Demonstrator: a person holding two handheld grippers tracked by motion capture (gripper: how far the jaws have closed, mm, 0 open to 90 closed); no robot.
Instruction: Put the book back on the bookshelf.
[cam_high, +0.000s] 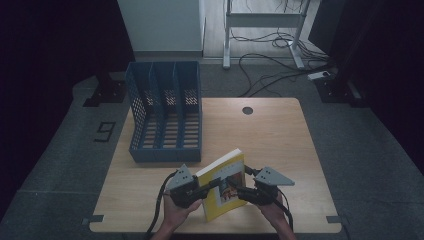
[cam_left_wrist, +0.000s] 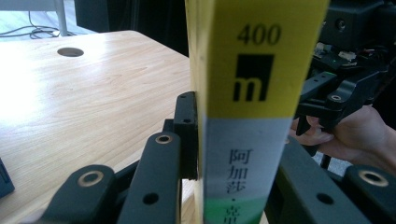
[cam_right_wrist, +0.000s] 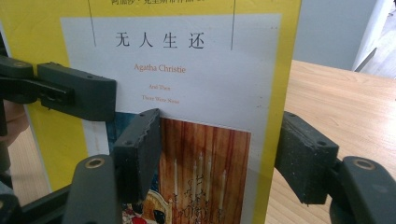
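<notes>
A file rack stands on the table near its far left corner. A book stands by the near edge, between the left gripper and right gripper.

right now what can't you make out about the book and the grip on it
- Left gripper view: the book spine's lower text is cut off by the bottom edge.
- Right gripper view: the cover's top line is cut off by the top edge; the right hand-held gripper has its far jaw beyond the book's edge, contact unclear.
- High view: the file rack slots are too small to check.
</notes>
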